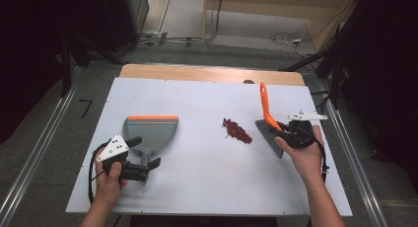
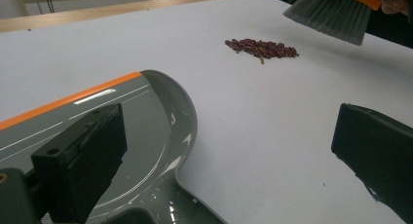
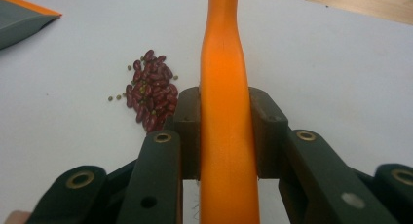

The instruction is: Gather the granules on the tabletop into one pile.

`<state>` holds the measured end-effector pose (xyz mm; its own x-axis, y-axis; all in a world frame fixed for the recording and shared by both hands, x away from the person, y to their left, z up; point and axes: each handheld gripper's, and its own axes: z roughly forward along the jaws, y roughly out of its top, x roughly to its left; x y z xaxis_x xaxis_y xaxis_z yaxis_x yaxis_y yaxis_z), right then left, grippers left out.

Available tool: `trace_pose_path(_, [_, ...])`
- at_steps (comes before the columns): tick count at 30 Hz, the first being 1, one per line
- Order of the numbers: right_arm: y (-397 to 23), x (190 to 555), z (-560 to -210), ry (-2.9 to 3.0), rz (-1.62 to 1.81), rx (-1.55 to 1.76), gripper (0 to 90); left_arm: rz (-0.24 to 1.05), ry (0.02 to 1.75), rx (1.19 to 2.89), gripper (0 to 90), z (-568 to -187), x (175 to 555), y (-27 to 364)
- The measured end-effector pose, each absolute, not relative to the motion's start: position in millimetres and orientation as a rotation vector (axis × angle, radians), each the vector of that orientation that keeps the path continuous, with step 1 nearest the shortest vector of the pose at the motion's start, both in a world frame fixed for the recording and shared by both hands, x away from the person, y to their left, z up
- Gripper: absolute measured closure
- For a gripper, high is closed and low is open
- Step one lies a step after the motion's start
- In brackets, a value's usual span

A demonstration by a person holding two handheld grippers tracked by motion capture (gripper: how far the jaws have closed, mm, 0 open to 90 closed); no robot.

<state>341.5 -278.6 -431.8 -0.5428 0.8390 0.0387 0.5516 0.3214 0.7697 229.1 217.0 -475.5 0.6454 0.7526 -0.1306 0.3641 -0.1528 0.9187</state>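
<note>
The brush (image 1: 268,119) has a smooth orange plastic handle, waisted and tapering to a narrow end, and a wedge-shaped head of fine grey bristles fanned toward the beans. The dustpan (image 1: 149,132) is glossy grey plastic, flat and roughly trapezoidal with rounded rear shoulders, an orange strip along its straight front lip and a short stem handle at the back. The beans (image 1: 236,131) form a small elongated heap of dark red, kidney-shaped pieces, with a few tiny greenish grains scattered at the edge in the right gripper view. The right tool (image 1: 288,130) is clenched on the brush handle, its black jaws pressing both sides of the orange shaft, and carries the brush tilted with the bristles off the surface, just right of the heap. The left tool (image 1: 144,157) stands released: its jaws are spread wide on either side of the dustpan's stem, not touching it in the left gripper view. The dustpan lies flat on the left half of the counter (image 1: 207,187), well apart from the beans, lip facing away from the person. The counter has a matte white top over a pale wooden board that shows along its far edge. Around it are a grey floor, metal rails along both sides, loose cables beyond the far end, and dark equipment at both flanks.
</note>
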Motion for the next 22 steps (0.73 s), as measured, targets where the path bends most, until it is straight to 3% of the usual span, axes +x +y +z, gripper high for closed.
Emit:
trace_pose_path(15, [-313,294,-445,2.173,1.169,1.33,68.4,0.425,0.877,1.719,0.0,-473,225,218])
trace_pose_path(22, [-317,291,-450,2.164,1.175,1.355,68.4,0.44,0.892,1.658,0.0,-471,225,223])
